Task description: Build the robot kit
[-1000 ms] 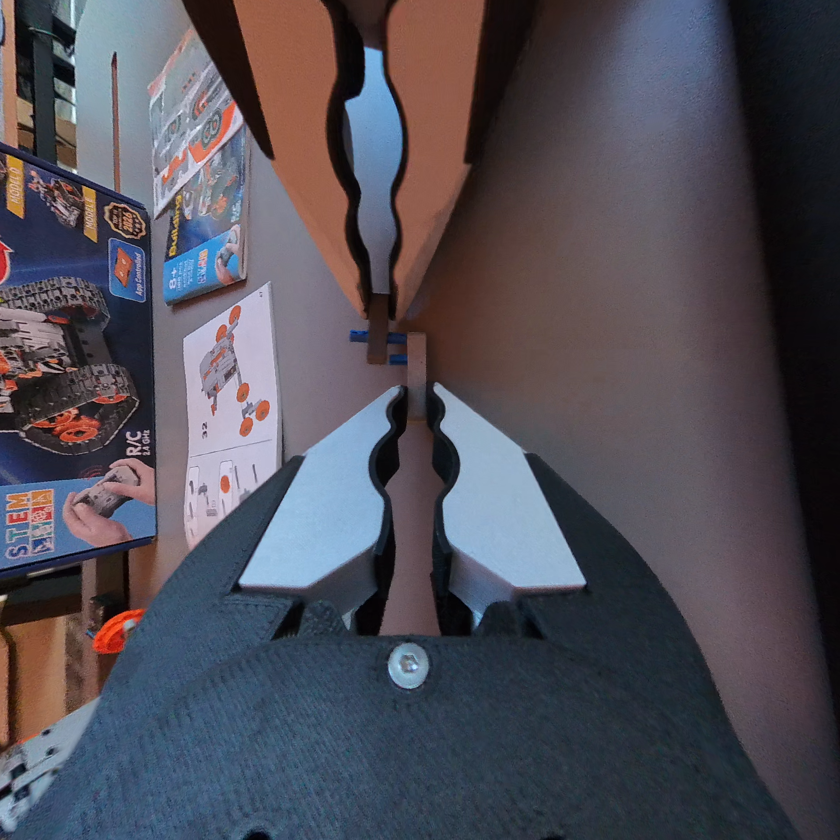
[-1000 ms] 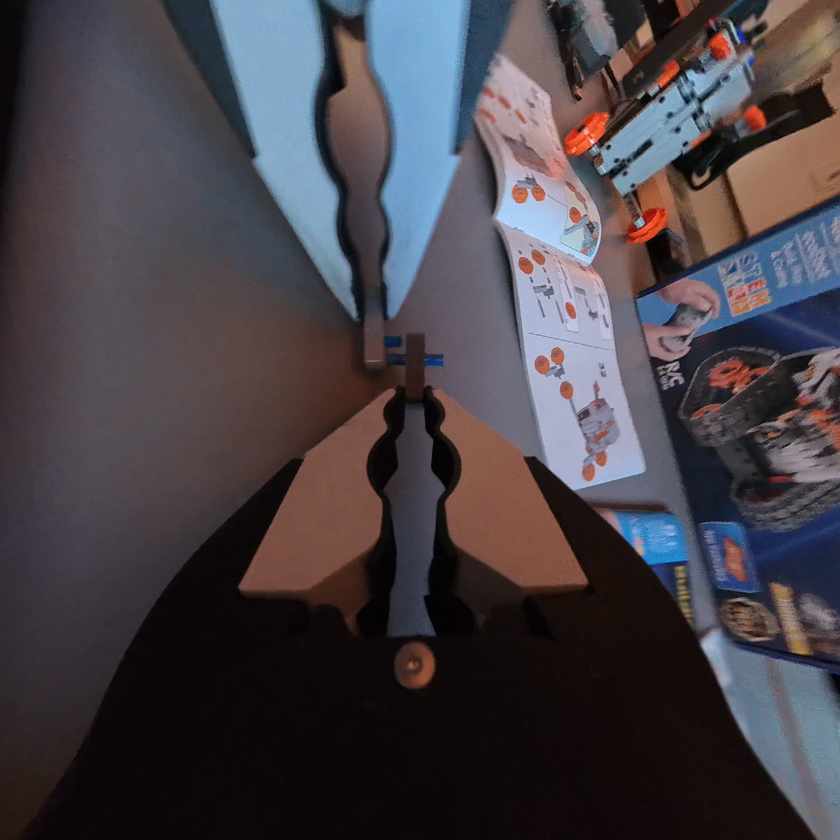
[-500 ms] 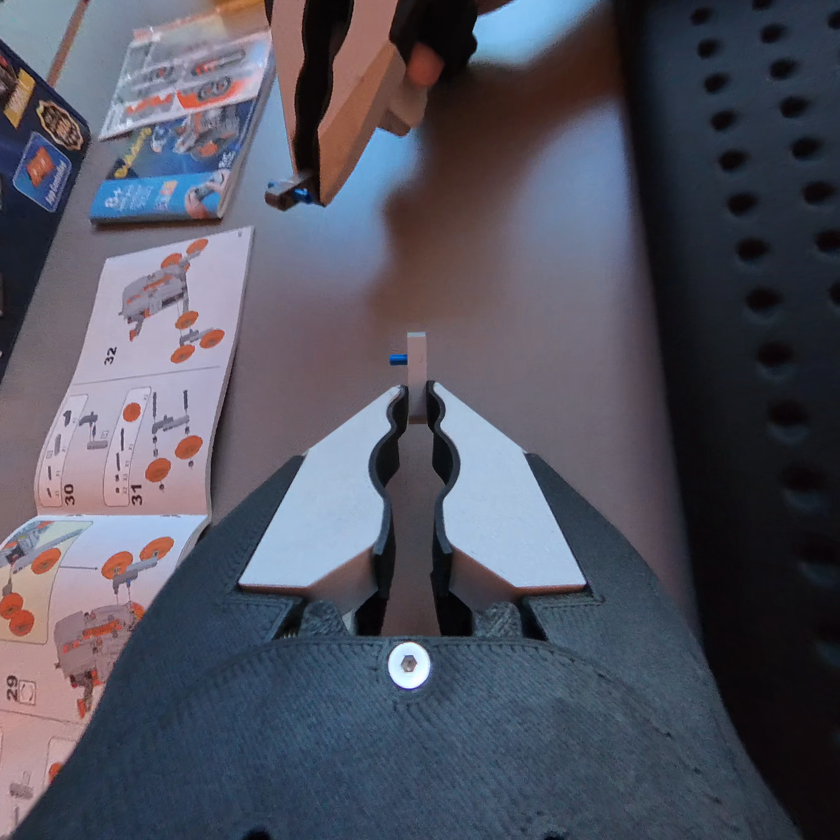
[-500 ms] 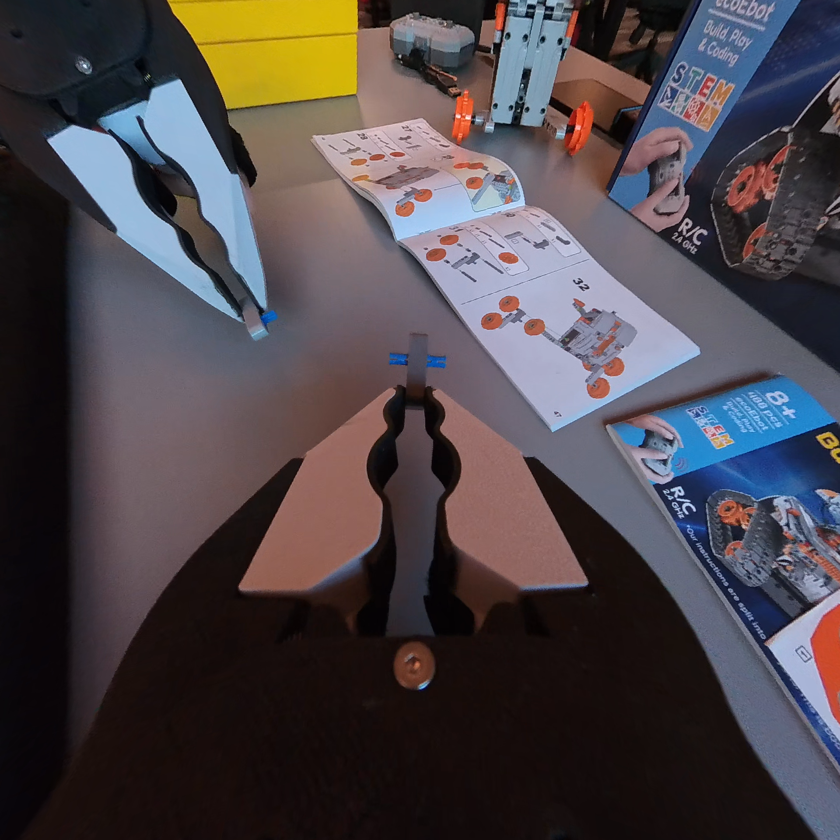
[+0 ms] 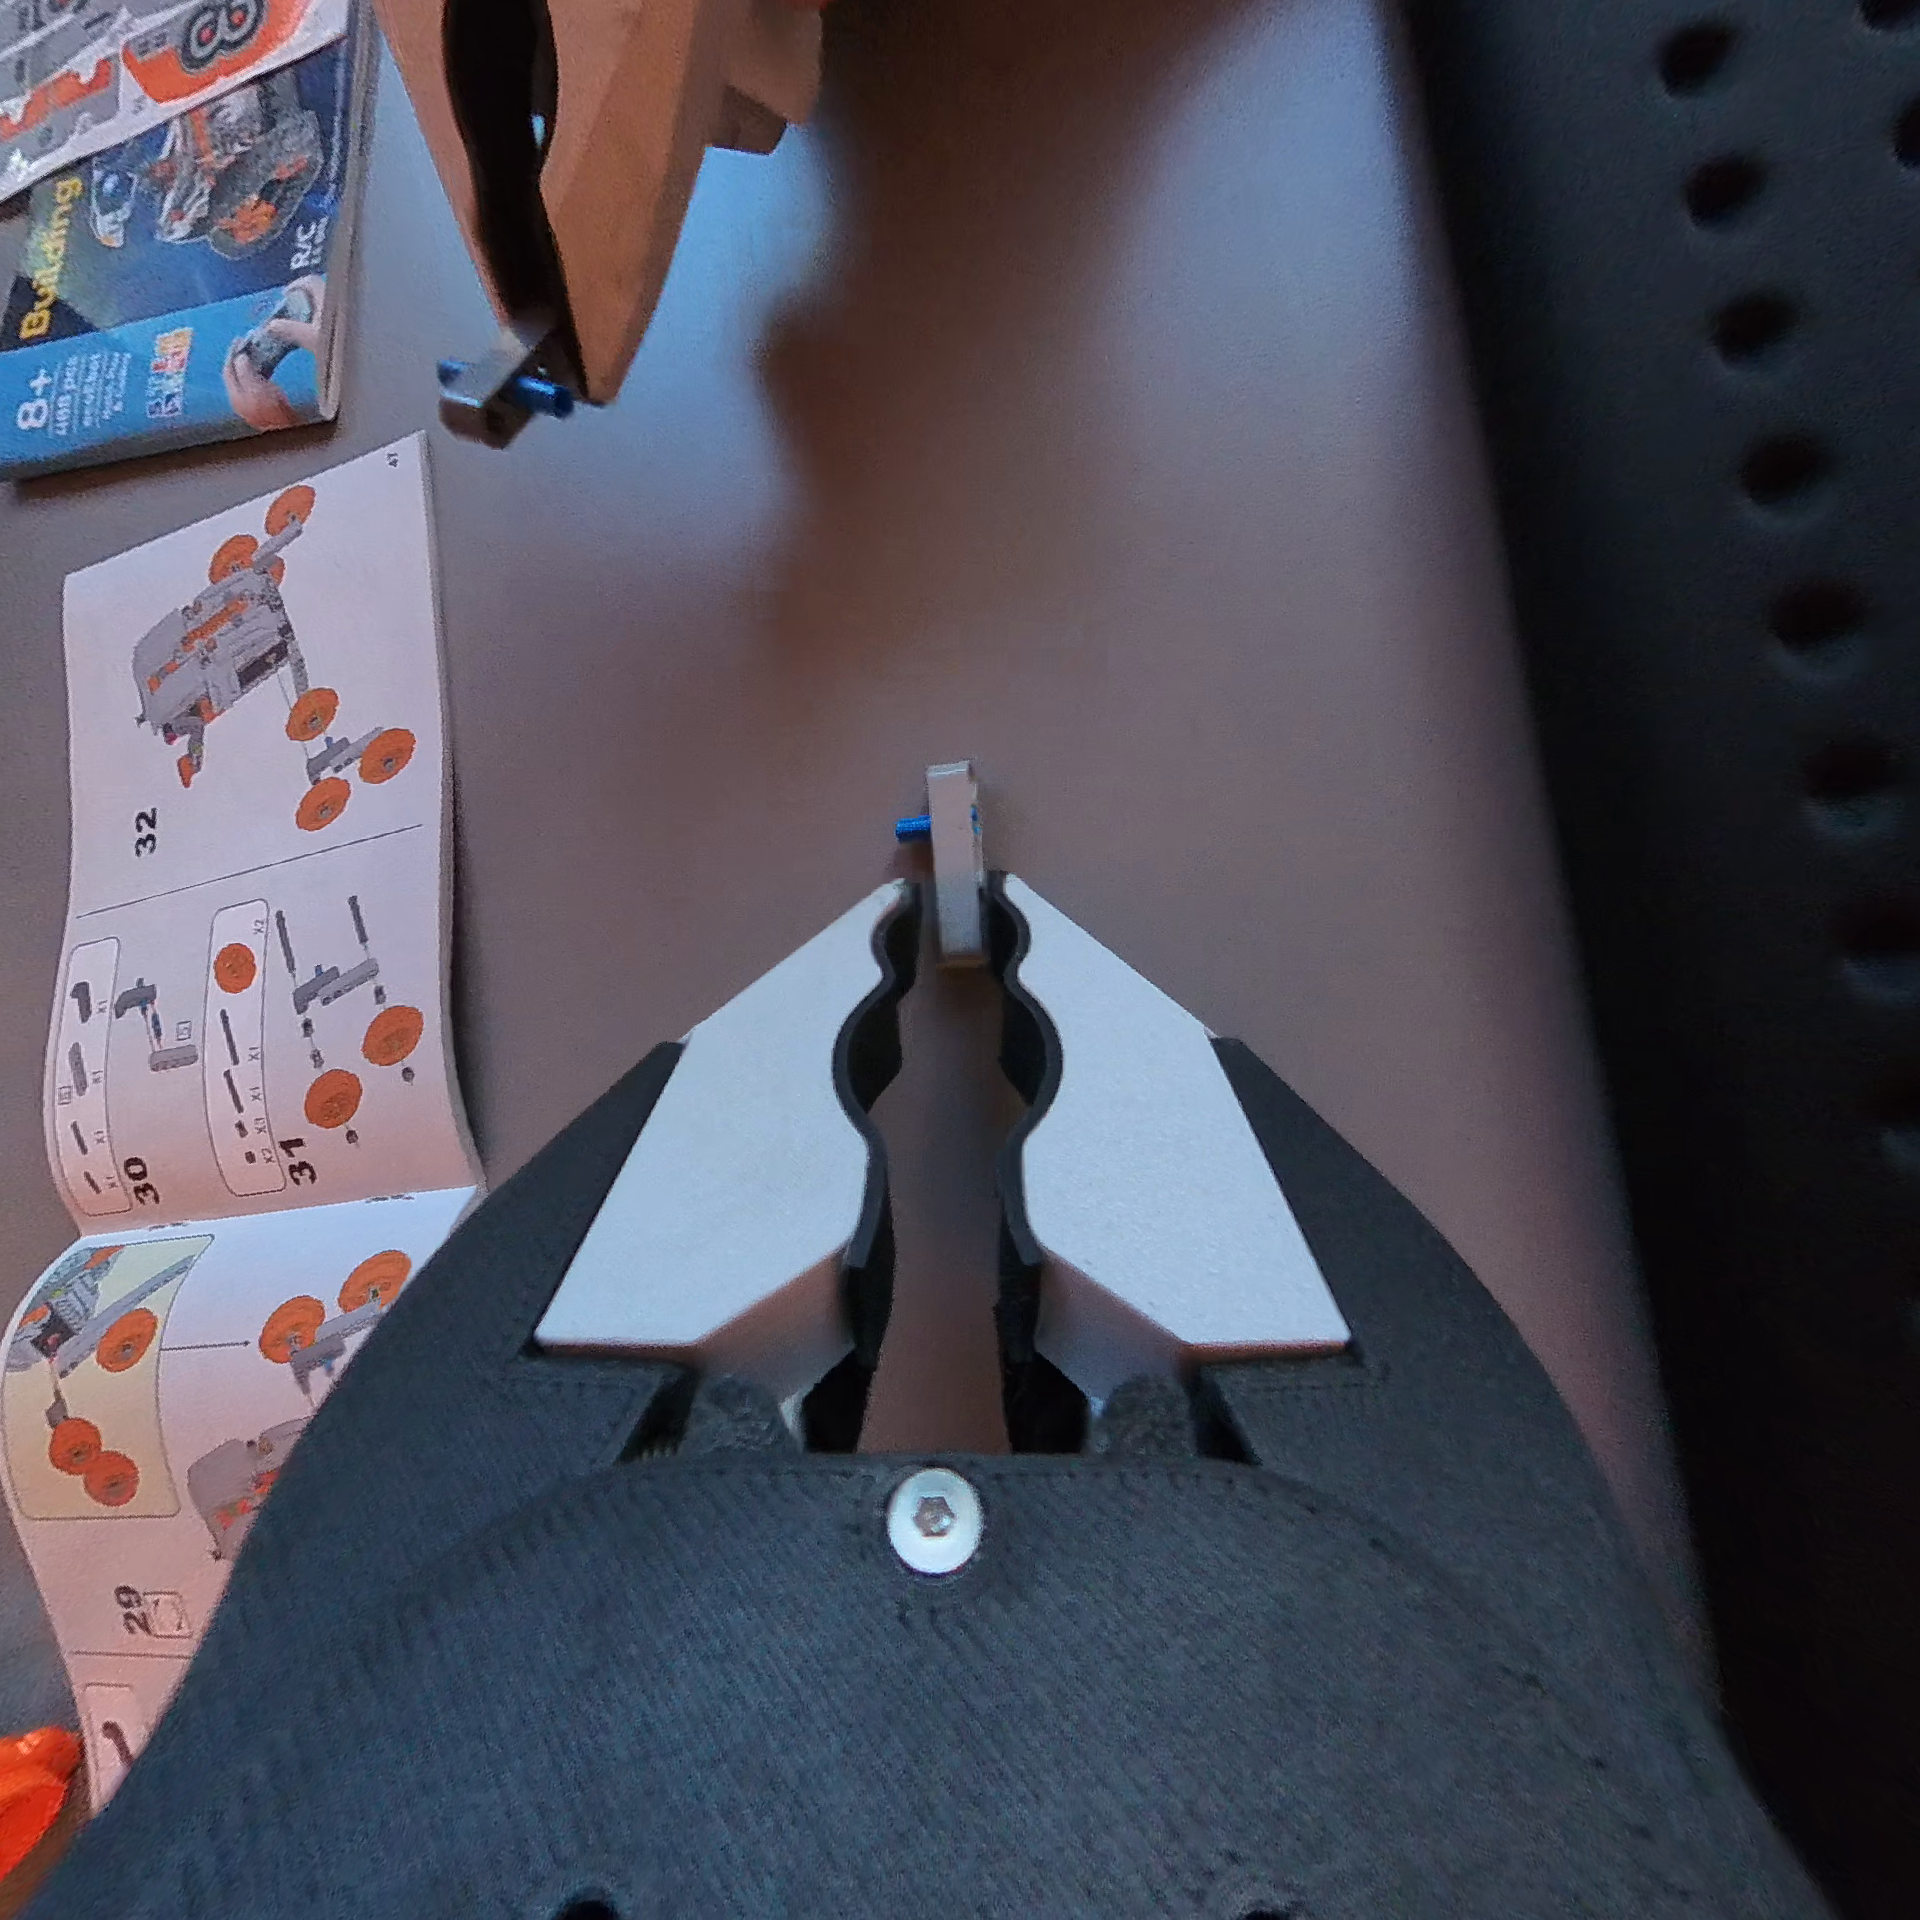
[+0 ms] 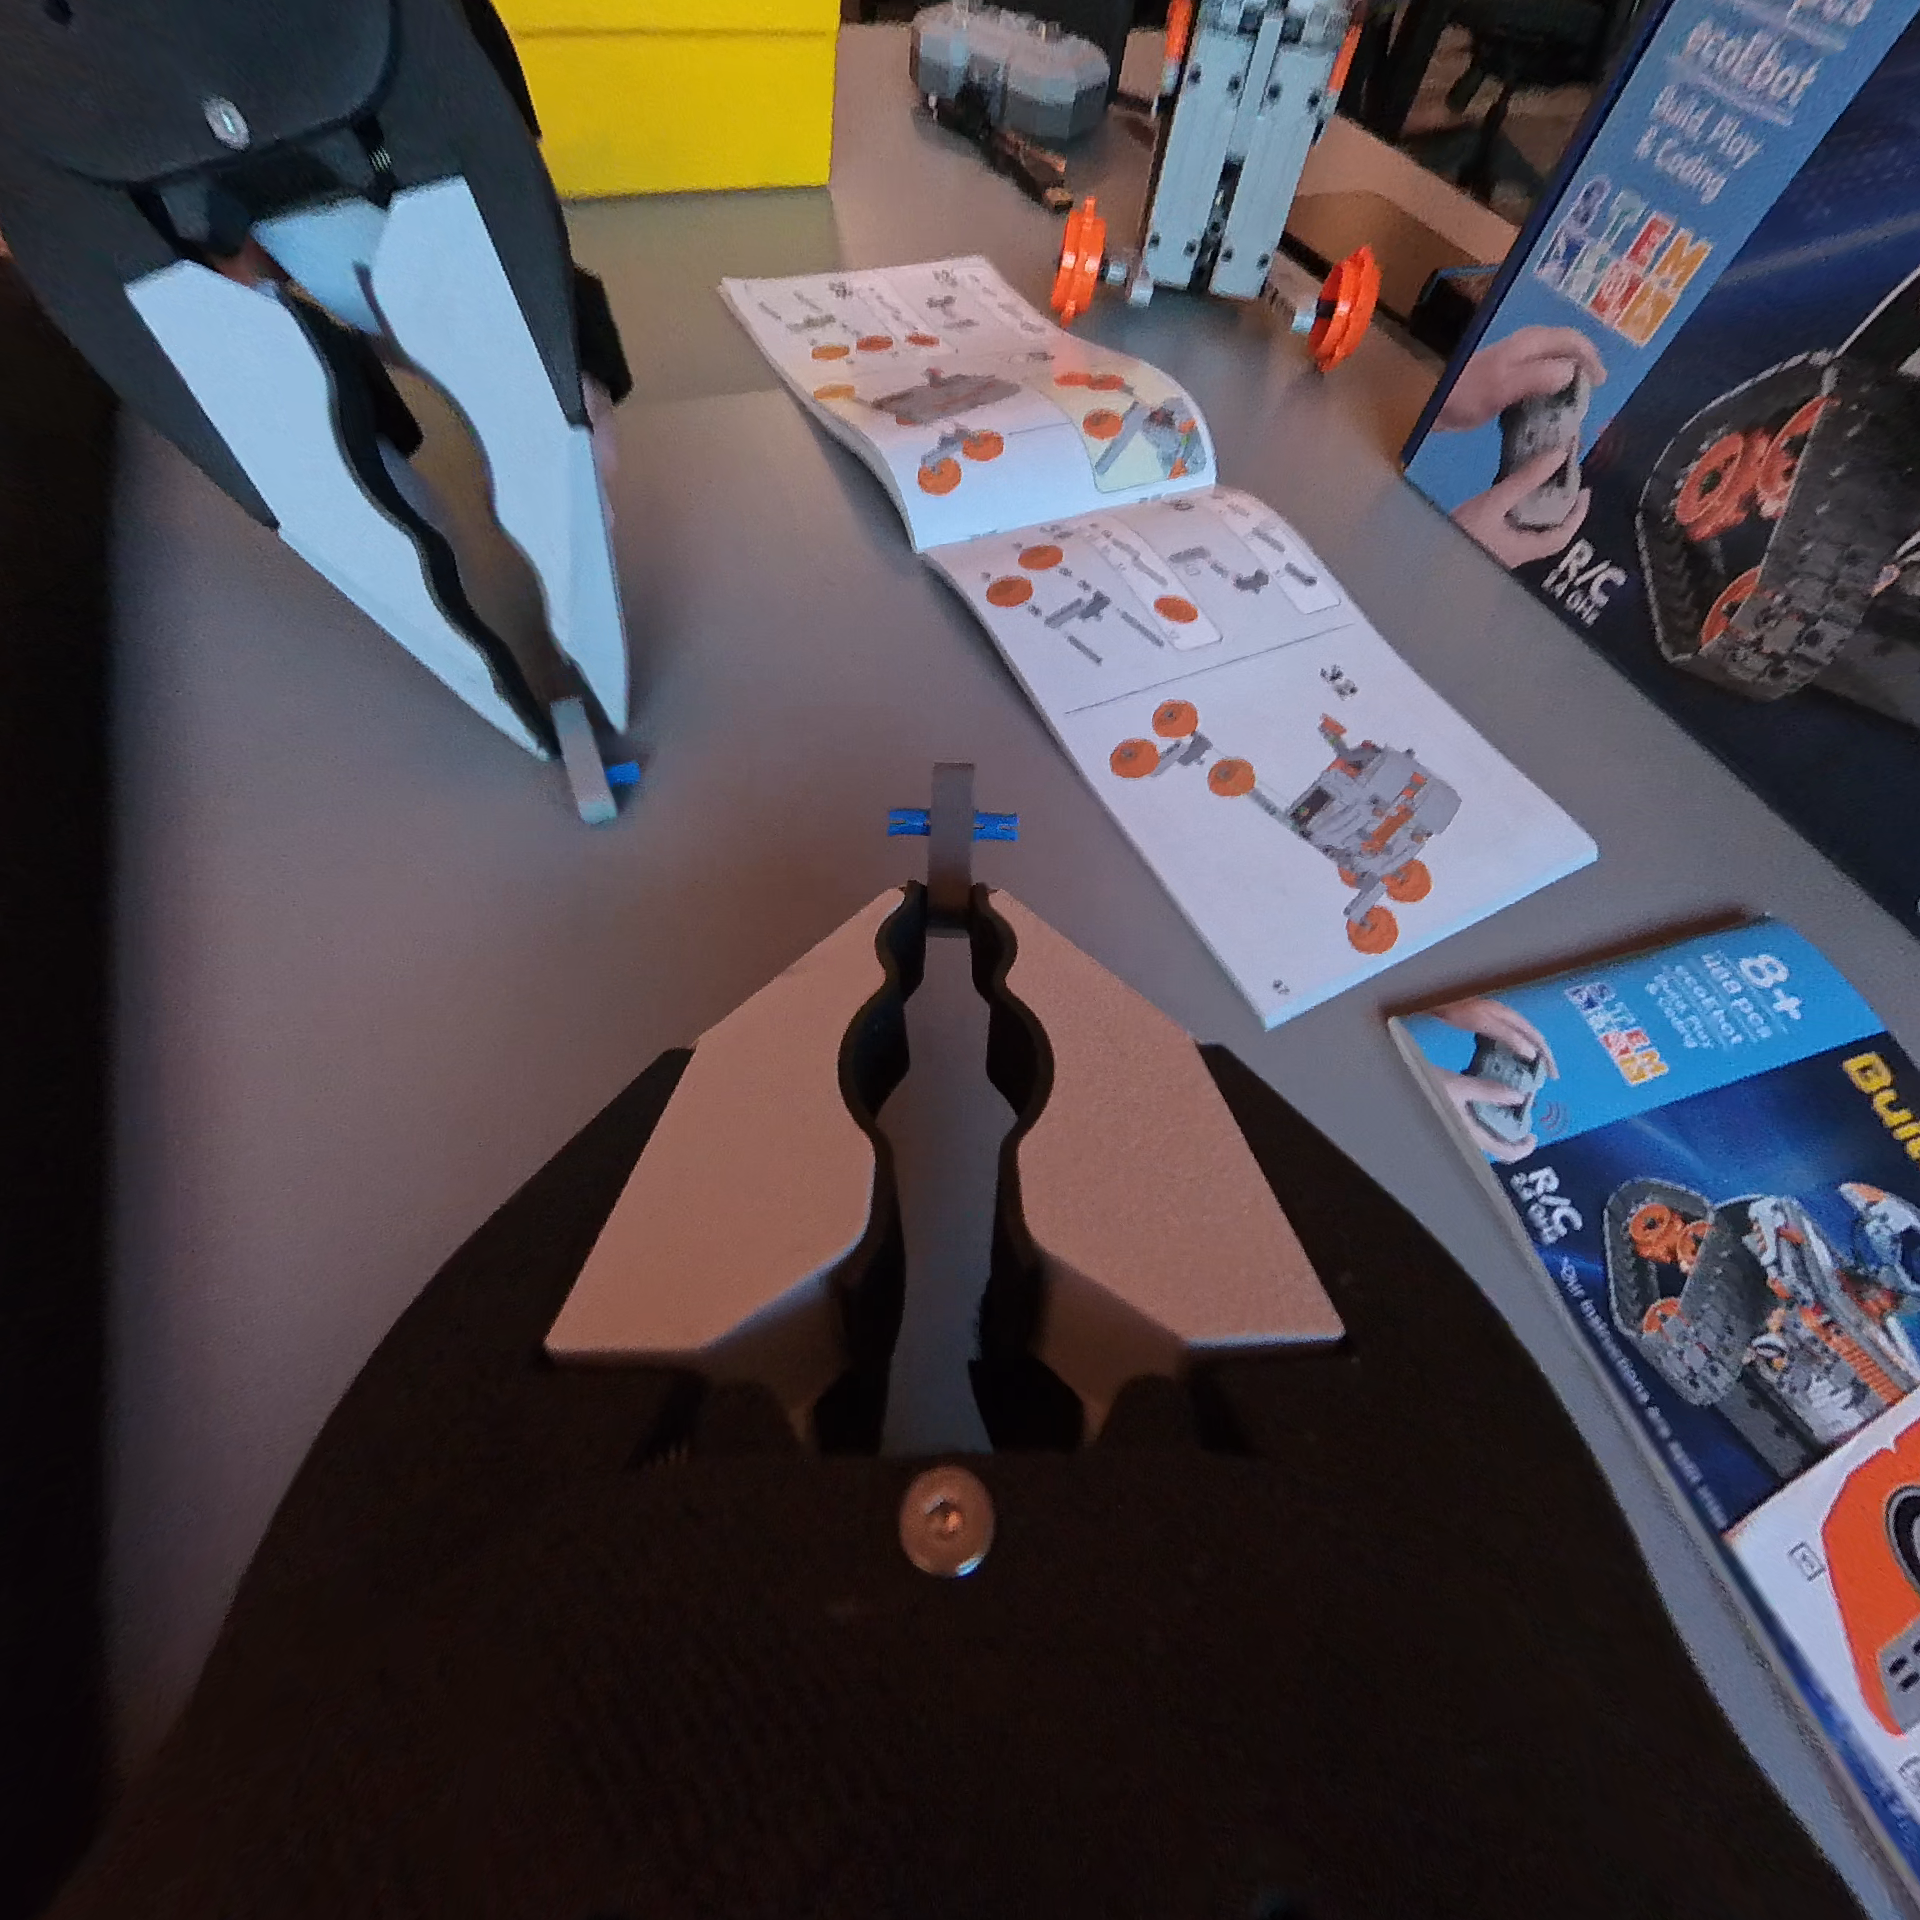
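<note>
My left gripper is shut on a small grey beam piece with a blue pin sticking out to its left. It also shows in the right wrist view, tips down near the grey table, its grey beam just above the surface. My right gripper is shut on another grey beam piece with a blue pin through it. It shows in the left wrist view at the upper left with its beam. The two pieces are apart.
An open instruction booklet lies on the grey table to the right of the grippers. A closed blue booklet, a dark blue toy box, a grey and orange model and a yellow box stand around. A dark perforated chair back is at the side. The left gripper's tips are roughly 11 cm from the right gripper's.
The two grippers, tip to tip a second ago with their pieces joined or touching, have pulled apart. Both views have swung to look down on the table. Each still holds its piece.
</note>
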Available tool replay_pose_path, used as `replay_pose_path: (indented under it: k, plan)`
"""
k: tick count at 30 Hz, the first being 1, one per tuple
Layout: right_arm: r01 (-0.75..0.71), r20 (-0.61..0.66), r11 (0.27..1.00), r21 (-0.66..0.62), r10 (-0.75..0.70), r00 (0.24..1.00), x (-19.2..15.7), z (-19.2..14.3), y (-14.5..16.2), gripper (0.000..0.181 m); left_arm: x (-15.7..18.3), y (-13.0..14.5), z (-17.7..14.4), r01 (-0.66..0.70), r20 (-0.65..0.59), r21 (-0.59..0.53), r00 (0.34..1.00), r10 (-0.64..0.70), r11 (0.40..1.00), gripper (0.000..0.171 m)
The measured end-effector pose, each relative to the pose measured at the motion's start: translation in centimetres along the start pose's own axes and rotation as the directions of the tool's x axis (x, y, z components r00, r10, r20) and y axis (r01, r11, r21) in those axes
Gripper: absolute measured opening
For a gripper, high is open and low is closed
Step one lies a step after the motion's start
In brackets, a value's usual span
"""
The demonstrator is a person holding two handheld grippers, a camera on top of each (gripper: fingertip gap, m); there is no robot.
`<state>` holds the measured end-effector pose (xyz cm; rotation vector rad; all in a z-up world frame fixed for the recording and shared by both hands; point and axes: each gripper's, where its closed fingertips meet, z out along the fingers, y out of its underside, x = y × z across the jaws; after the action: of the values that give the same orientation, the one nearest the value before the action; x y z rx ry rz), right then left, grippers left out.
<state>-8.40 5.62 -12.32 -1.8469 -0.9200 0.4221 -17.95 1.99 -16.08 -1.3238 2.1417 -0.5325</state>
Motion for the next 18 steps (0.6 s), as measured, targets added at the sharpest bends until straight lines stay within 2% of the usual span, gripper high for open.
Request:
replay_pose_path:
  k: [2, 4, 8, 13, 15, 16, 18]
  plan:
    - [0.030, -0.031, 0.999, 0.045, -0.028, 0.999, 0.3, -0.1, -1.5, 0.006, -0.6, 0.0, -0.3, 0.046, 0.013, 0.010, 0.999, -0.046, 0.999, 0.019]
    - [0.082, -0.071, 0.995, 0.063, -0.078, 0.994, 0.6, -0.2, -2.5, 0.006, -1.1, -0.6, -1.1, 0.125, 0.016, 0.074, 0.992, -0.127, 0.989, 0.020]
    - [0.154, -0.079, 0.988, 0.025, -0.151, 0.985, 0.1, 0.2, -1.9, 0.006, -1.0, -0.3, -2.9, 0.300, -0.017, 0.171, 0.953, -0.302, 0.938, 0.022]
    - [0.251, -0.108, 0.968, -0.011, -0.251, 0.962, -0.1, 0.7, -1.9, 0.006, -1.4, -1.0, -3.8, 0.372, 0.020, 0.262, 0.920, -0.390, 0.890, 0.015]
    - [0.331, -0.117, 0.944, -0.011, -0.330, 0.937, -0.5, 0.9, -2.6, 0.006, -2.2, -2.4, -4.2, 0.448, -0.018, 0.339, 0.882, -0.470, 0.827, 0.016]
    - [0.388, -0.127, 0.922, -0.010, -0.386, 0.914, -0.8, 1.0, -3.1, 0.006, -3.0, -3.2, -4.5, 0.493, -0.037, 0.393, 0.852, -0.523, 0.776, 0.013]
    - [0.526, -0.102, 0.850, -0.018, -0.525, 0.845, -1.9, 1.3, -3.6, 0.006, -4.5, -4.7, -5.1, 0.577, -0.114, 0.480, 0.788, -0.605, 0.661, 0.020]
